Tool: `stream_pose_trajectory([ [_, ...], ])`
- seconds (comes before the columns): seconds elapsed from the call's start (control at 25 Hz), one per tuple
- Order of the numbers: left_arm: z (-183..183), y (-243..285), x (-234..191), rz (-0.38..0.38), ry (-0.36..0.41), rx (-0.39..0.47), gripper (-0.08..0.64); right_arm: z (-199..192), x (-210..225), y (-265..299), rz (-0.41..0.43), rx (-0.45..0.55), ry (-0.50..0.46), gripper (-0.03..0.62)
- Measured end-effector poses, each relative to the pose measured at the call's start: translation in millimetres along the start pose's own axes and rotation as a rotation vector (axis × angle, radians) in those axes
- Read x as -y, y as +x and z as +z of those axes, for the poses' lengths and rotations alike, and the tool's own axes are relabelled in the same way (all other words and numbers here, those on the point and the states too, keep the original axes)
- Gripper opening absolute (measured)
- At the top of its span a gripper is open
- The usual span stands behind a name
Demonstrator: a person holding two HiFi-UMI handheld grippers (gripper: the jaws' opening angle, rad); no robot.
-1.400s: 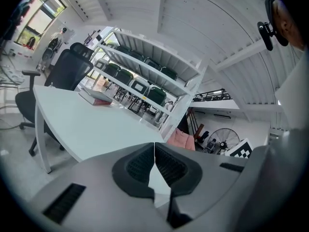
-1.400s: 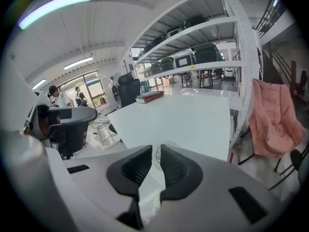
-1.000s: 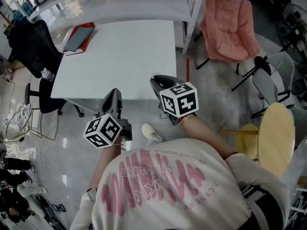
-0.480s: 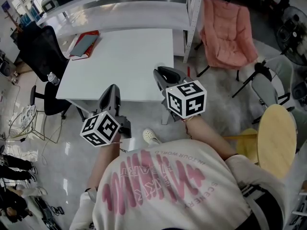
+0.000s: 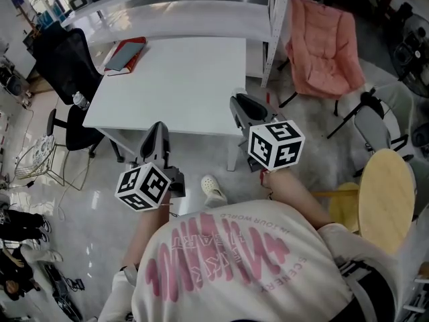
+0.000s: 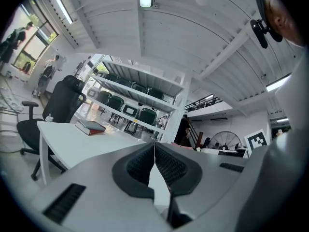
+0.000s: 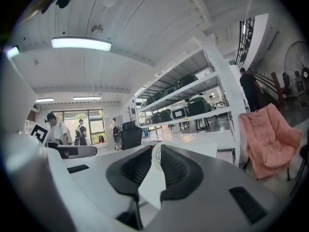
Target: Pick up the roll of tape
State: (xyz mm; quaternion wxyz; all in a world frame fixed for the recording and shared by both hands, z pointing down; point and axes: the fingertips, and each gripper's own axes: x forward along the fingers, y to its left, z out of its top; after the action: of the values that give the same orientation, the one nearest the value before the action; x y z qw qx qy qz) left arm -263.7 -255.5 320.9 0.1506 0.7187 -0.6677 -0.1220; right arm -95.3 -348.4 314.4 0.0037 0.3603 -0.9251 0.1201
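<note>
Person stands at the near edge of the white table (image 5: 174, 79), a gripper in each hand, both held level in the air. Right gripper (image 7: 157, 148) – jaws part-way closed, pads pressing on a whitish ring set edge-on between them: the tape (image 7: 155, 159), so it is off the table and in the right gripper's grip. From the head view the right gripper (image 5: 240, 100) sits by the table's near right corner; the tape itself cannot be made out there. Left gripper (image 6: 154, 146) – jaws closed, pads meeting at the tips, nothing between them. In the head view the left gripper (image 5: 158, 129) hangs just short of the table's near edge, over the floor. On the table's far left corner lies a red book (image 5: 124, 54), flat. Black office chair (image 5: 64, 62) beside the table's left end. Pink chair (image 5: 322, 45) to the right of the table, past the white rack post. Round wooden stool (image 5: 385, 193) at the person's right.
</note>
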Motion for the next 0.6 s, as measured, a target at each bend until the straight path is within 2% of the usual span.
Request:
stream_pose_trajectory([
  [0.6, -21.7, -25.6, -11.4, 0.013, -0.032, -0.015, 0.025, -37.9, 0.4, -26.9, -0.039, -0.044, -0.013, 0.074],
])
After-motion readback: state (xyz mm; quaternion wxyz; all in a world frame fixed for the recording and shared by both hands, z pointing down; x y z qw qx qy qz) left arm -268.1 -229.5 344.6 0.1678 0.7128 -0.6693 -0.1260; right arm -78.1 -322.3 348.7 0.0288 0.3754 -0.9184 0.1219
